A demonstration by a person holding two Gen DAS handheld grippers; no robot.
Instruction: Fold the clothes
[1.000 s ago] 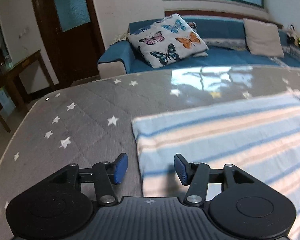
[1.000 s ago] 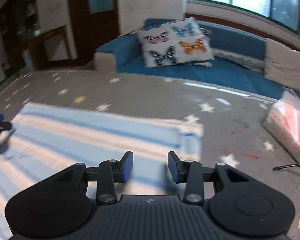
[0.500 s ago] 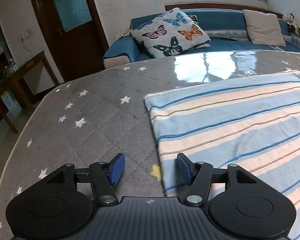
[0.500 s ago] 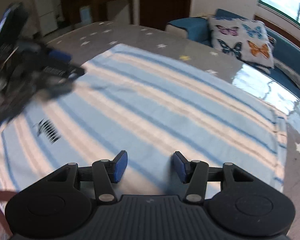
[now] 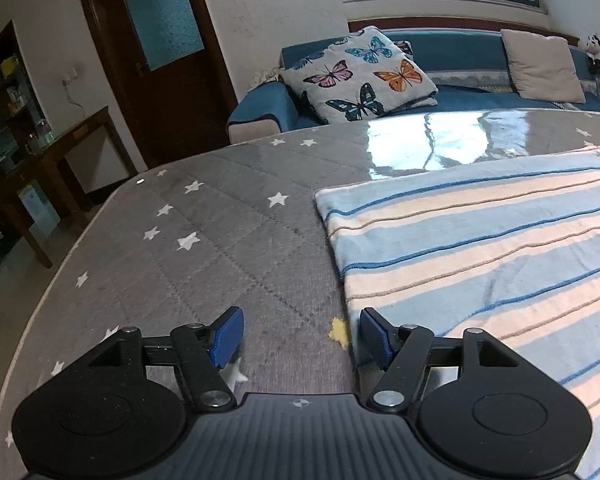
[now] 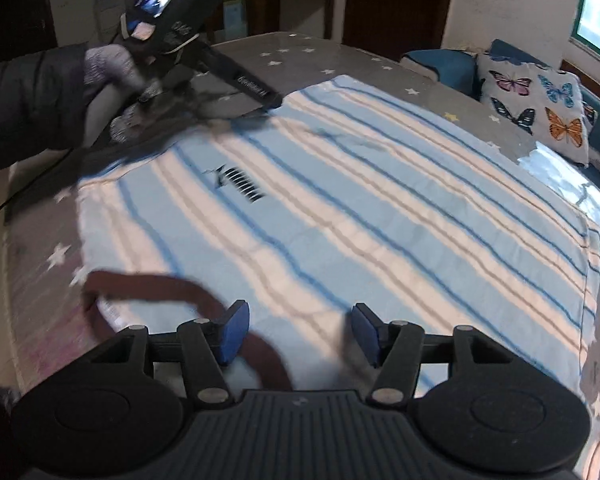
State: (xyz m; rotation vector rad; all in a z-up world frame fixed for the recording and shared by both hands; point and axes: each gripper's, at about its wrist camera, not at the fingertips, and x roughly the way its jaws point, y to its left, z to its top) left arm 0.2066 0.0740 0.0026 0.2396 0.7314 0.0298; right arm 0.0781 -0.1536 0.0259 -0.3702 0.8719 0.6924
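Observation:
A light blue and cream striped cloth (image 6: 380, 216) with a small black logo lies flat on the grey star-patterned table cover (image 5: 204, 248). My left gripper (image 5: 301, 338) hovers at the cloth's left edge (image 5: 340, 256). Its jaws are opening with only table cover between them, and the right pad sits just over the hem. In the right wrist view the left gripper (image 6: 274, 101) shows at the far corner, held by a gloved hand (image 6: 108, 68). My right gripper (image 6: 298, 330) hangs over the cloth's near edge, jaws opening, nothing gripped.
A brown strap (image 6: 160, 286) curves over the cloth's near left corner beside the right gripper's left pad. A blue sofa (image 5: 480, 92) with a butterfly pillow (image 5: 360, 76) stands beyond the table. A dark door (image 5: 160, 52) and a wooden side table (image 5: 72, 136) stand at the left.
The right gripper has swung and rolled, from facing the sofa to looking across the cloth at the left gripper. The left gripper slid to the cloth's left edge. Both jaws stand wider.

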